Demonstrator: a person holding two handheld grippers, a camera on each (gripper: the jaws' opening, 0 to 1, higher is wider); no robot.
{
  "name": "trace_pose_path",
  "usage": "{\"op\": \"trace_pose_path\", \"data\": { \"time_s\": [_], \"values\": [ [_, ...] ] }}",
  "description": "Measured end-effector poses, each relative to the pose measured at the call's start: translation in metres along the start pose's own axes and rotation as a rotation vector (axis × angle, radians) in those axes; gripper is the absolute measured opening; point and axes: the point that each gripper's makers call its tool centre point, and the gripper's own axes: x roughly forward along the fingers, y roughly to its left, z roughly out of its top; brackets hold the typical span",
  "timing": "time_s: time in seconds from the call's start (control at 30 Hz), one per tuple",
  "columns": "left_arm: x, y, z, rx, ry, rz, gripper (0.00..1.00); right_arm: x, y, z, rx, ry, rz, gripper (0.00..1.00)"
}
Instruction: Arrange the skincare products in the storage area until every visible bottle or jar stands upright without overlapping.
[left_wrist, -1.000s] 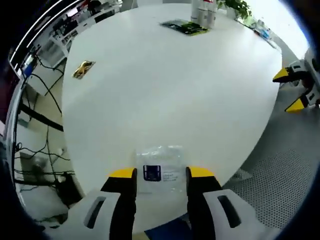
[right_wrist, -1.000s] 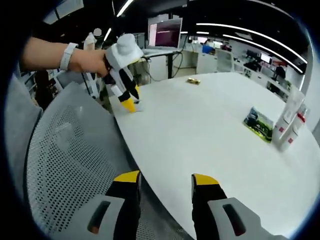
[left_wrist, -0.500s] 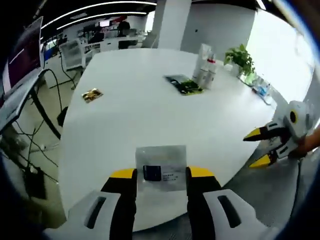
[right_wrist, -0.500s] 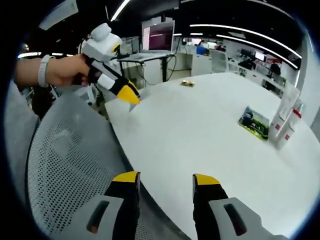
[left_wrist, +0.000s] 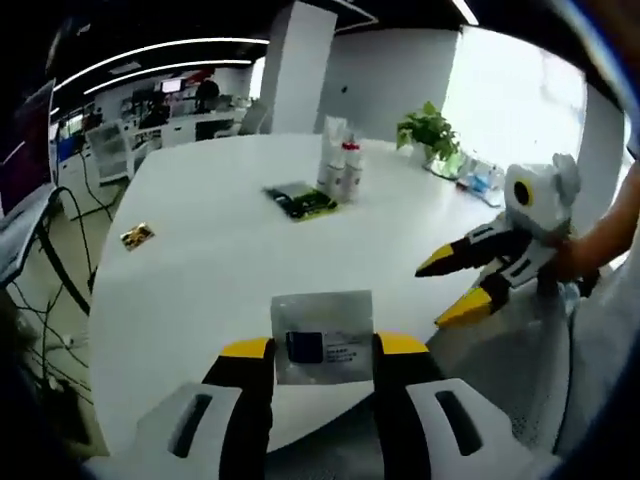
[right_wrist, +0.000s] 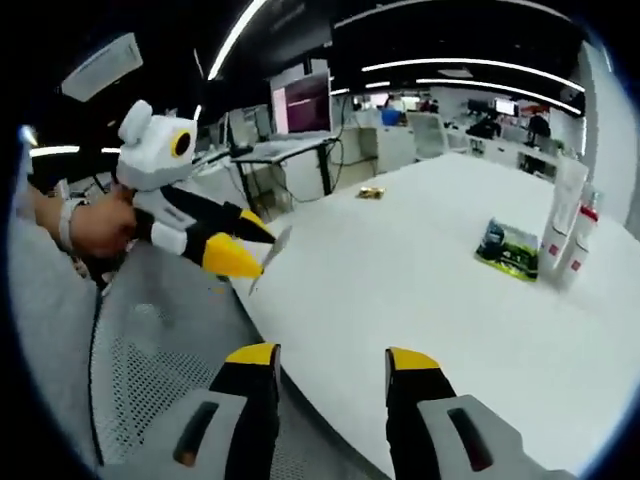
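left gripper (left_wrist: 312, 346): yellow-tipped jaws clamped on a clear plastic sachet with a dark blue label (left_wrist: 322, 336), held upright between them, lifted off the round white table (left_wrist: 230, 270). In the right gripper view the same gripper (right_wrist: 232, 247) comes in from the left in a person's hand (right_wrist: 92, 226), and the sachet (right_wrist: 266, 258) shows edge-on as a thin sliver at its tips, over the table's near edge (right_wrist: 400, 290).

right gripper (right_wrist: 330, 362): jaws parted, nothing between them, hanging above the table edge and a grey perforated chair back (right_wrist: 150, 360). In the left gripper view it (left_wrist: 455, 285) enters from the right, jaws spread, off the table's rim.

sachet look: flat, transparent, square-ish; the label carries small white text, too fine to read.

upright products: two white tubes or bottles standing side by side, touching or nearly so (left_wrist: 340, 165), one with a red cap or band; in the right gripper view they stand at the far right (right_wrist: 568, 228), blurred, labels unreadable.

beside them: flat dark green packet (left_wrist: 300, 200) lying on the table, just next to the tubes (right_wrist: 508, 247).

well apart: small gold-coloured wrapper (left_wrist: 137, 236) near the table's far-left edge (right_wrist: 372, 191); contents can't be made out.

cut off: left gripper's tips hide the sachet's lower corners.
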Motion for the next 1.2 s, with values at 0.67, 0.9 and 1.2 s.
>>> {"op": "trace_pose_path", "data": {
  "time_s": [0.67, 0.9, 1.2],
  "values": [
    [0.008, -0.025, 0.003, 0.114, -0.048, -0.083, 0.36, 0.031, 0.027, 0.02, 0.492, -0.025, 0.187, 0.15],
    [0.007, -0.029, 0.003, 0.12, -0.049, -0.106, 0.36, 0.033, 0.031, 0.016, 0.467, -0.01, 0.182, 0.01],
    [0.007, -0.032, 0.001, 0.129, -0.041, -0.119, 0.37, 0.032, 0.032, 0.016, 0.456, -0.017, 0.18, 0.0]
  ]
}}
